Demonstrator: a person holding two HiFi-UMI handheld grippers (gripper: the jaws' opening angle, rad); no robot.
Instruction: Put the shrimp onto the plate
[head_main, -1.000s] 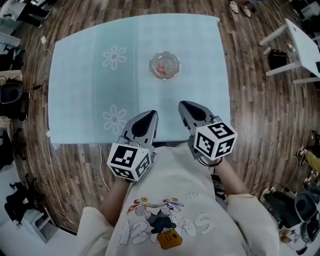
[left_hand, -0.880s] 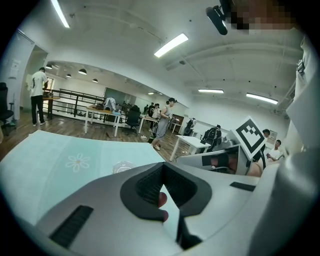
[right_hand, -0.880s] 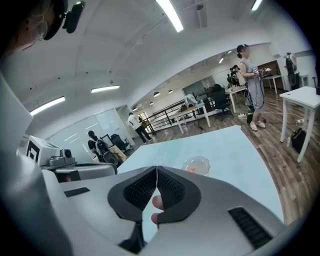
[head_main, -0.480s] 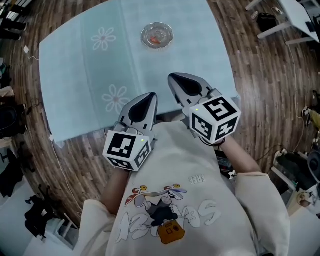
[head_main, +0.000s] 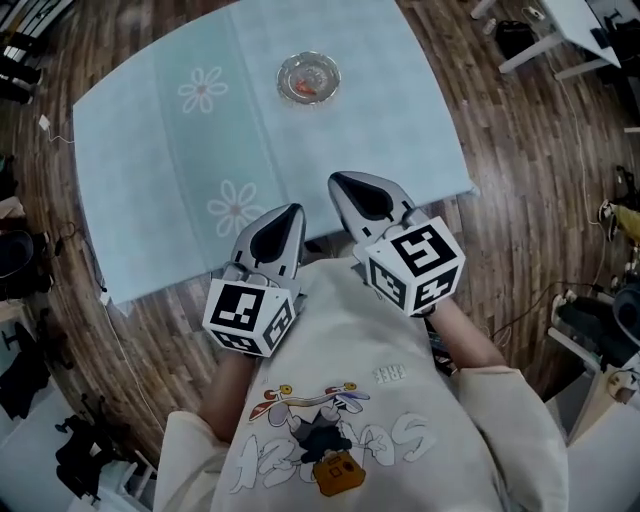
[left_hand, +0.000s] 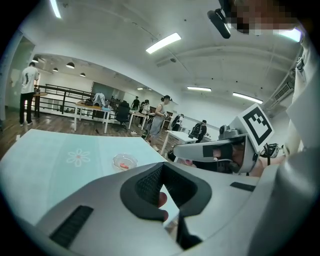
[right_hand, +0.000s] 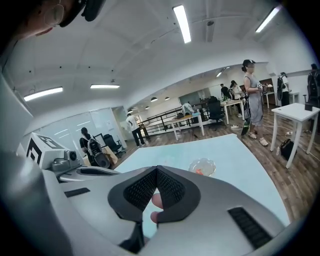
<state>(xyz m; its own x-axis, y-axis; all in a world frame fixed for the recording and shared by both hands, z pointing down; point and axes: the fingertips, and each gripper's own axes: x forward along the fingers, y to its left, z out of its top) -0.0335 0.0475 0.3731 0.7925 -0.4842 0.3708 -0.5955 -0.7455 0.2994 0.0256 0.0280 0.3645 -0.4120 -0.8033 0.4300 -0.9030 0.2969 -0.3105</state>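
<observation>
A clear glass plate (head_main: 308, 78) stands on the far side of the table's light blue cloth (head_main: 150, 150), and an orange shrimp (head_main: 306, 83) lies in it. I also see the plate (left_hand: 124, 161) in the left gripper view and the plate (right_hand: 202, 166) in the right gripper view, far ahead of the jaws. My left gripper (head_main: 288, 212) and right gripper (head_main: 340, 180) hover side by side over the table's near edge, close to the person's chest. Both are shut with nothing between the pads.
White flower prints (head_main: 236, 206) mark the cloth. White tables (head_main: 560, 25) stand on the wooden floor at the far right. Cables and bags lie around the floor edges. Several people (right_hand: 250, 97) stand at desks across the room.
The head view has shifted, so the table and plate sit higher and turned in the frame. Both grippers stay shut by the near edge. The shrimp remains in the plate.
</observation>
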